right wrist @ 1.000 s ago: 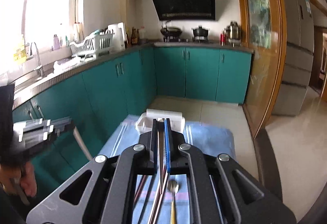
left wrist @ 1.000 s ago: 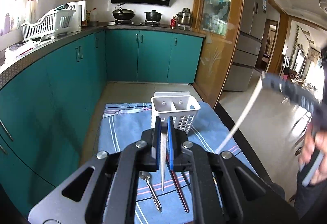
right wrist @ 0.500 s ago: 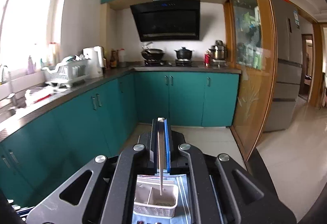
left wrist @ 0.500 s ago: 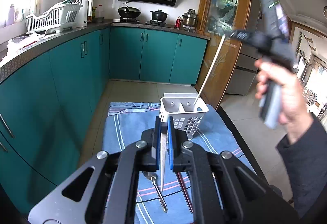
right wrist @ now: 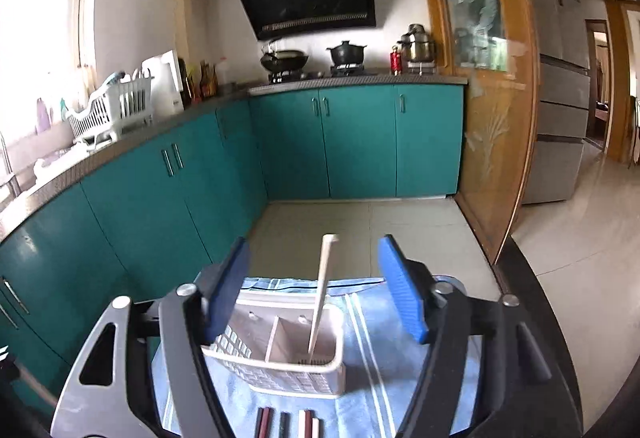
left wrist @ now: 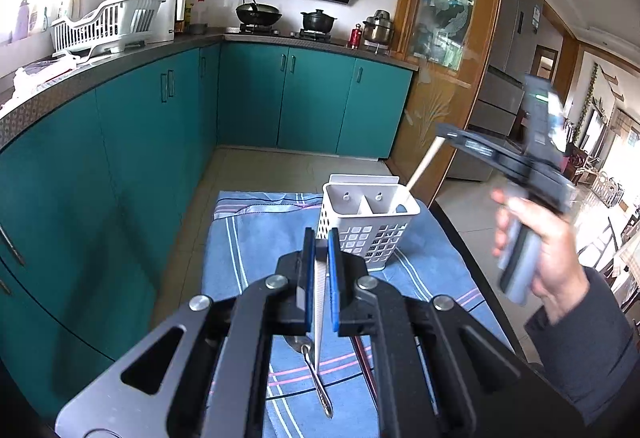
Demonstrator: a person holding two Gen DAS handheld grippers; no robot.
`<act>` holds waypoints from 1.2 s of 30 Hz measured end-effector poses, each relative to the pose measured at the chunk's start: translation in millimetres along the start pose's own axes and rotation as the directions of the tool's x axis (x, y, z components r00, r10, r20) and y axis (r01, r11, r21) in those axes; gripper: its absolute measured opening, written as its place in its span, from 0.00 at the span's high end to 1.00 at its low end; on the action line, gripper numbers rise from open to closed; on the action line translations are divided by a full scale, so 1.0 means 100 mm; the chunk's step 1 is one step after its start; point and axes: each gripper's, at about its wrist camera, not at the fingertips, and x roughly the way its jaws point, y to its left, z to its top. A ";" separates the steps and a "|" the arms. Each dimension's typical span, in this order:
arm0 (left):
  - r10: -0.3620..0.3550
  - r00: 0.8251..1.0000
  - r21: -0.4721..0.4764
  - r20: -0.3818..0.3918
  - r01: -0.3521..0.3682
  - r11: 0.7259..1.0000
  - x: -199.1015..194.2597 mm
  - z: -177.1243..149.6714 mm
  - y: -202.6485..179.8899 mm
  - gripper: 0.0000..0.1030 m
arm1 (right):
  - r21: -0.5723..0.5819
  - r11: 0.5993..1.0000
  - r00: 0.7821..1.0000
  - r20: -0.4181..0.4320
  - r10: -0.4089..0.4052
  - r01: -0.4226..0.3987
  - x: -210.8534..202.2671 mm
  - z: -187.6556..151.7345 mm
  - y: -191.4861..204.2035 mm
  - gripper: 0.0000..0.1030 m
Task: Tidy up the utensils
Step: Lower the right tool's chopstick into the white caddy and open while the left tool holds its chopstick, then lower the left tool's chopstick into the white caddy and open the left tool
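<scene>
My left gripper (left wrist: 320,238) is shut on a white chopstick (left wrist: 319,302) that hangs point down over the blue striped cloth (left wrist: 248,250). Just beyond it stands the white slotted caddy (left wrist: 370,234). My right gripper (right wrist: 313,244) hovers above the caddy (right wrist: 296,370) with its jaws opening. A second white chopstick (right wrist: 320,298) leans in the caddy's right compartment between the blue pads (right wrist: 400,290), touched by neither. In the left wrist view a hand holds that gripper (left wrist: 448,134) at the right, by the chopstick's top end (left wrist: 424,166).
A metal spoon (left wrist: 318,378) and dark red chopsticks (left wrist: 364,370) lie on the cloth under my left gripper. More chopstick ends (right wrist: 280,422) show in front of the caddy. Teal cabinets (left wrist: 120,158) run along the left; the table's dark edge (left wrist: 472,258) is at the right.
The right gripper came down over the caddy and its jaws parted, letting go of the white chopstick, which now stands in the right compartment. The left gripper kept its grip and barely moved.
</scene>
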 end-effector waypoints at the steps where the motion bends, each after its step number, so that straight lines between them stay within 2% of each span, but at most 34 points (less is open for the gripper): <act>1: 0.000 1.000 0.003 -0.001 0.000 1.000 0.02 -0.01 -0.02 0.94 | 0.004 1.000 1.000 0.015 0.000 0.000 -0.14 -0.06 -0.07 0.31; 3: 0.002 1.000 0.009 -0.008 -0.002 1.000 0.08 -0.02 -0.06 0.94 | 0.010 1.000 0.998 0.061 -0.001 0.001 -0.43 -0.25 -0.19 0.19; 5: 0.005 1.000 0.005 -0.012 -0.005 1.000 0.15 -0.03 -0.09 0.94 | 0.006 1.000 0.993 0.115 -0.002 0.002 -0.73 -0.57 -0.30 0.12; 8: 0.012 1.000 -0.001 -0.011 -0.012 1.000 0.24 -0.05 -0.15 0.94 | -0.009 1.000 0.988 0.155 -0.001 0.002 -0.93 -1.01 -0.42 0.10; 10: 0.020 1.000 0.001 0.001 -0.020 1.000 0.26 -0.05 -0.21 0.94 | 0.033 0.999 0.976 0.215 -0.023 0.016 -1.03 -1.45 -0.58 0.10; 11: 0.023 1.000 0.001 0.008 -0.023 1.000 0.26 -0.04 -0.23 0.94 | 0.048 0.998 0.973 0.230 -0.037 0.027 -1.04 -1.56 -0.63 0.10; 12: 0.028 1.000 0.003 0.008 -0.028 1.000 0.26 -0.03 -0.25 0.94 | 0.062 0.997 0.979 0.194 -0.055 0.044 -0.99 -1.69 -0.68 0.10; 14: 0.030 0.999 0.016 0.012 -0.030 0.999 0.24 0.06 -0.35 0.94 | 0.065 0.997 0.995 0.095 0.024 -0.030 -0.87 -1.70 -0.73 0.10; 15: 0.034 0.999 0.016 0.019 -0.035 0.999 0.22 0.13 -0.40 0.94 | 0.070 0.996 0.994 0.093 0.057 -0.064 -0.88 -1.70 -0.76 0.10; 17: 0.044 0.998 0.022 0.038 -0.045 0.999 0.18 0.27 -0.48 0.94 | 0.054 0.998 0.989 0.143 0.027 -0.035 -0.96 -1.69 -0.81 0.10; 20: 0.046 0.995 0.031 0.093 -0.049 0.998 0.10 0.65 -0.64 0.94 | 0.057 0.998 0.988 0.151 0.031 -0.040 -0.94 -1.63 -0.91 0.10; 24: 0.050 0.988 0.055 0.144 -0.059 0.997 0.09 1.14 -0.87 0.94 | 0.102 0.994 0.994 0.106 0.035 -0.046 -0.79 -1.60 -1.05 0.10; 26: 0.074 0.984 0.069 0.165 -0.086 0.994 0.14 1.39 -0.99 0.94 | 0.110 0.993 0.996 0.080 0.035 -0.044 -0.74 -1.62 -1.10 0.10; 31: 0.098 0.981 0.044 0.169 -0.107 0.993 0.48 1.75 -1.02 0.94 | 0.120 0.991 0.997 0.058 0.048 -0.054 -0.68 -1.65 -1.16 0.10; 36: 0.141 0.985 0.014 0.103 -0.143 0.990 1.04 1.77 -0.91 0.94 | 0.131 0.990 0.998 0.042 0.051 -0.056 -0.62 -1.65 -1.19 0.10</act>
